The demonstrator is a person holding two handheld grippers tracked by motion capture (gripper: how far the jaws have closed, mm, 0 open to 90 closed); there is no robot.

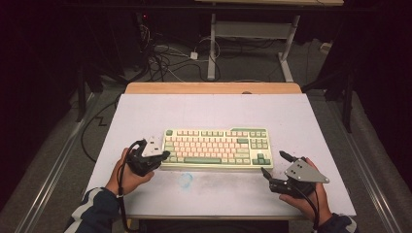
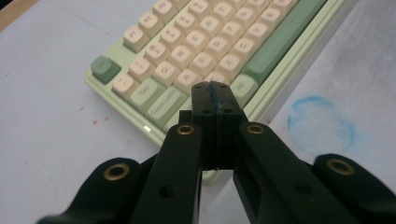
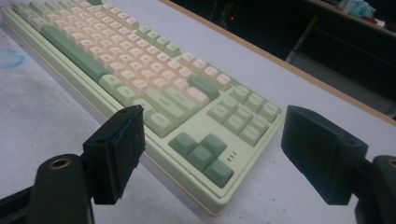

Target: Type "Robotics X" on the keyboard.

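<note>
Left gripper (image 2: 215, 100), jaws clenched empty, poised as a key-presser over the mint-and-cream keyboard's (image 1: 216, 147) left corner; right gripper (image 3: 212, 156) gaping wide, framing its right end.

Black two-jaw left gripper (image 1: 164, 155) clamped tight, nothing between; black two-jaw right gripper (image 1: 275, 164) spread wide, angled inward.
</note>
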